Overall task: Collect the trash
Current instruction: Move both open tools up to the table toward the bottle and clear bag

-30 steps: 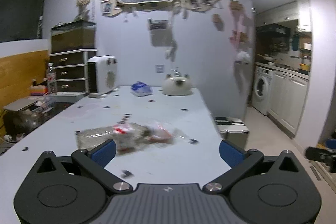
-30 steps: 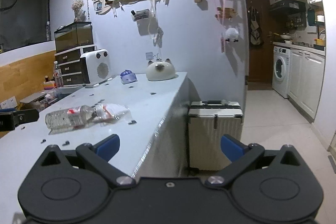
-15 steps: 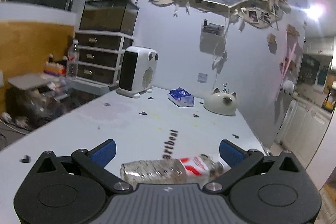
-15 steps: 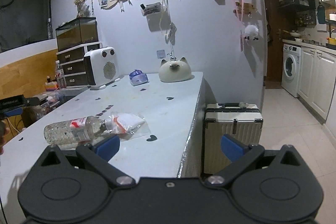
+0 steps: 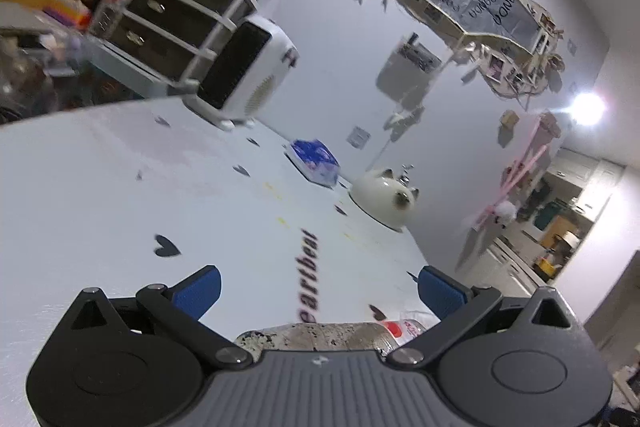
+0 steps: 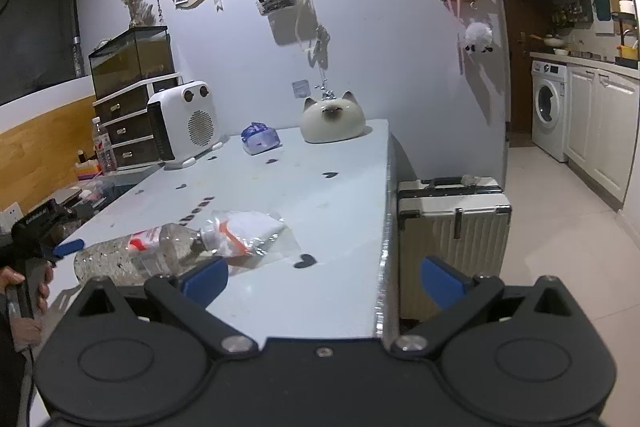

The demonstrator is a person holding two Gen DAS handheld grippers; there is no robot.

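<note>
An empty clear plastic bottle (image 6: 136,255) with a red-and-white label lies on its side on the white table (image 6: 320,211). Its neck rests on a crumpled clear plastic bag (image 6: 256,231) with red print. In the left wrist view the bottle (image 5: 320,335) lies low between the wide-open fingers of my left gripper (image 5: 318,287), close to its body. The left gripper (image 6: 60,247) also shows in the right wrist view, at the bottle's base, a hand holding it. My right gripper (image 6: 322,277) stands open above the table's near edge, just right of the bottle.
At the table's far end stand a white heater (image 6: 182,125), a blue tissue pack (image 6: 260,139) and a cat-shaped ceramic (image 6: 332,121). A white suitcase (image 6: 454,223) stands on the floor against the table's right side. Drawers with a fish tank (image 6: 132,61) are at left.
My left gripper has swung in over the bottle and tilted, so the bottle now sits between its fingers near the body. The right gripper has edged closer to the table.
</note>
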